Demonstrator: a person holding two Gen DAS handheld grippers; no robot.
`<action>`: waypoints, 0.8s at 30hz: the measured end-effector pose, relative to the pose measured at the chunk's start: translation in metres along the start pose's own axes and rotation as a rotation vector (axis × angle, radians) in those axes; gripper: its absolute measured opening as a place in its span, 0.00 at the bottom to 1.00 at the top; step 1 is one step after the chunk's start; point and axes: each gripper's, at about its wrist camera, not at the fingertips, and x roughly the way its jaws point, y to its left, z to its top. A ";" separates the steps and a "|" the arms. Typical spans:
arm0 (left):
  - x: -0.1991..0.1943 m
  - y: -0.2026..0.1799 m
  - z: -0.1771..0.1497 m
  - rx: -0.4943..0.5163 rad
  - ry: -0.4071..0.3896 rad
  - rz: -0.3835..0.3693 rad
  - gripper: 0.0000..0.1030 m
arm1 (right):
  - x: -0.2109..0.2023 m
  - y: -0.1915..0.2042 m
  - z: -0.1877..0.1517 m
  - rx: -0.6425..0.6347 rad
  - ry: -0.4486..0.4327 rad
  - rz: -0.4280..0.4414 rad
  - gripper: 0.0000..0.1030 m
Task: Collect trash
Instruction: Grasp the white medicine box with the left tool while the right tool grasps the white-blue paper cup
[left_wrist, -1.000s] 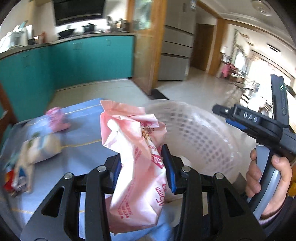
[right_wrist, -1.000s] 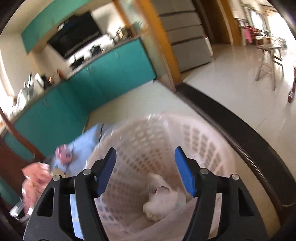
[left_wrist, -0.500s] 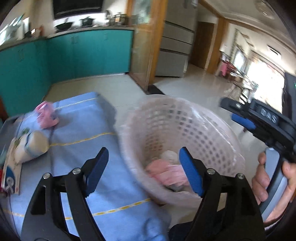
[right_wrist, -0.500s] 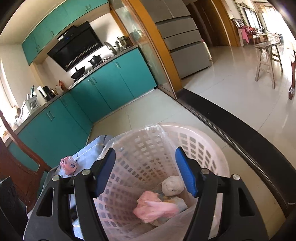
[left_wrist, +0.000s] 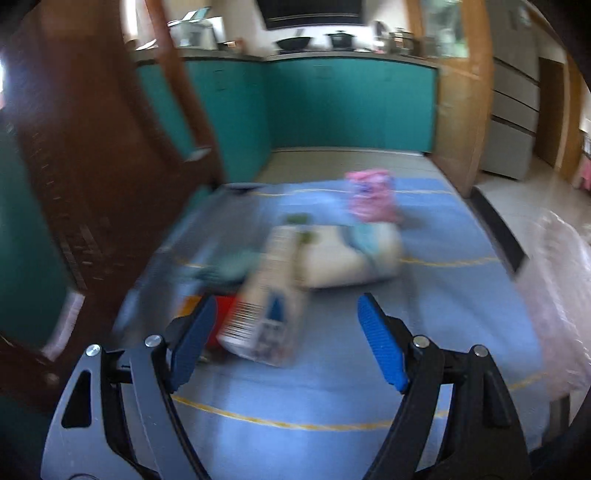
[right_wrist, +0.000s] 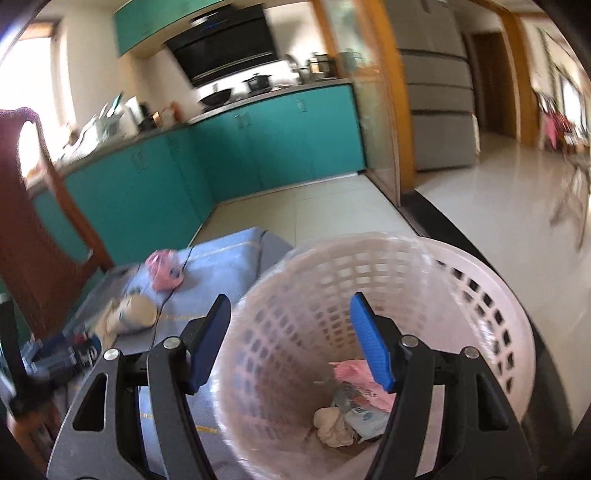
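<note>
My left gripper (left_wrist: 286, 341) is open and empty above the blue tablecloth (left_wrist: 332, 387), just short of a flat white package with a barcode (left_wrist: 266, 314). Behind it lie a cream packet (left_wrist: 354, 254) and a pink wrapper (left_wrist: 371, 197). A red item (left_wrist: 221, 317) lies under the barcode package. My right gripper (right_wrist: 291, 343) is open and empty over the white plastic basket (right_wrist: 491, 295). In the basket lie a pink bag (right_wrist: 360, 374), a crumpled tissue (right_wrist: 330, 424) and a white-blue wrapper (right_wrist: 364, 415). The pink wrapper (right_wrist: 164, 267) and cream packet (right_wrist: 135, 314) show at left.
A dark wooden chair (left_wrist: 96, 192) stands at the table's left side. Teal kitchen cabinets (right_wrist: 258, 147) line the back wall. A black cable (right_wrist: 173, 284) runs across the cloth. The basket's edge (left_wrist: 561, 288) blurs at the right of the left wrist view.
My left gripper let the pink bag drop into the basket, then swung left from the basket to the trash on the cloth. The right gripper stayed open over the basket.
</note>
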 end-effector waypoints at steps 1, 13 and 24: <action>0.005 0.011 0.003 -0.016 0.006 0.007 0.76 | 0.003 0.008 -0.001 -0.018 0.003 0.010 0.64; 0.056 0.020 -0.015 -0.021 0.168 -0.181 0.34 | 0.036 0.058 -0.013 -0.115 0.085 0.059 0.64; -0.004 -0.001 -0.055 0.082 0.194 -0.311 0.23 | 0.039 0.067 -0.018 -0.143 0.112 0.101 0.64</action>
